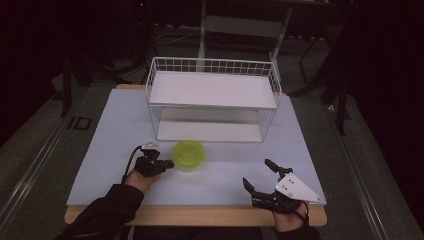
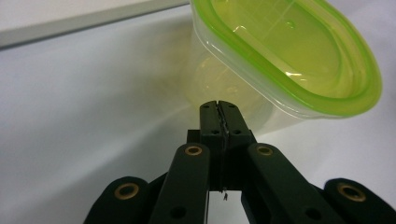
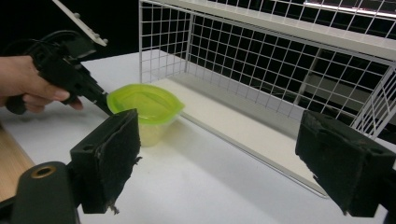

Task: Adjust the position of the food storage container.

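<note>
A round clear container with a lime-green lid (image 1: 188, 155) stands on the white table, just in front of the wire rack. My left gripper (image 1: 168, 164) is shut with nothing between its jaws. Its tips (image 2: 219, 106) sit right at the container's (image 2: 289, 56) clear left wall, under the lid's rim; I cannot tell whether they touch. My right gripper (image 1: 256, 172) hovers near the table's front right with its jaws wide open and empty. Between its pads (image 3: 109, 158) I see the container (image 3: 144, 105) farther off, with the left gripper (image 3: 100, 102) beside it.
A white wire rack (image 1: 212, 100) with an upper and a lower shelf stands at the back middle of the table (image 1: 115, 145). The rack's lower shelf (image 3: 243, 126) lies close behind the container. The wooden front edge (image 1: 200, 216) runs below both hands.
</note>
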Demonstrator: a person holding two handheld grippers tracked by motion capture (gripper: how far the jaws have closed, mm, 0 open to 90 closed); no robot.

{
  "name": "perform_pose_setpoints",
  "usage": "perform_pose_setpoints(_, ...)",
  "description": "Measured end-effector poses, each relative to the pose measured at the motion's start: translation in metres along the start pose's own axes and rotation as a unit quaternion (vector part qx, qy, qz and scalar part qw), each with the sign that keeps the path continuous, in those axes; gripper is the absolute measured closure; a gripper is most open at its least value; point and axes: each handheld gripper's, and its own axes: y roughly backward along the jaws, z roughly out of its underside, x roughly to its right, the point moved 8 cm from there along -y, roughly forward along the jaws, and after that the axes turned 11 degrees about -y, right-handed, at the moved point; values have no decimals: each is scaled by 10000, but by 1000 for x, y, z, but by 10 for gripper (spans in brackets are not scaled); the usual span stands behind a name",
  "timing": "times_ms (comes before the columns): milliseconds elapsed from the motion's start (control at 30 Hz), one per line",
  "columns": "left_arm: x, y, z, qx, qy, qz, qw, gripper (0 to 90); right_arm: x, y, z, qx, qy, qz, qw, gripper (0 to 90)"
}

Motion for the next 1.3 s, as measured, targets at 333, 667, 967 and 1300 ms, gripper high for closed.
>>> perform_pose_setpoints(333, 4, -21, -12, -32, -114, 105, 9999, 900, -1, -1, 1, -44, 20, -14, 10000, 136)
perform_pose_setpoints(667, 20, -35, -24, 42, -159, 261, 9995, 900, 0, -2, 2, -68, -6, -52, 10000, 136)
perform_pose_setpoints(967, 22, -42, -30, -35, -253, 205, 9995, 900, -2, -3, 3, -112, -52, -122, 9999, 139)
perform_pose_setpoints(1300, 10, -11, -29, -5, -351, -129, 9993, 900, -1, -4, 4, -138, -135, -162, 9997, 139)
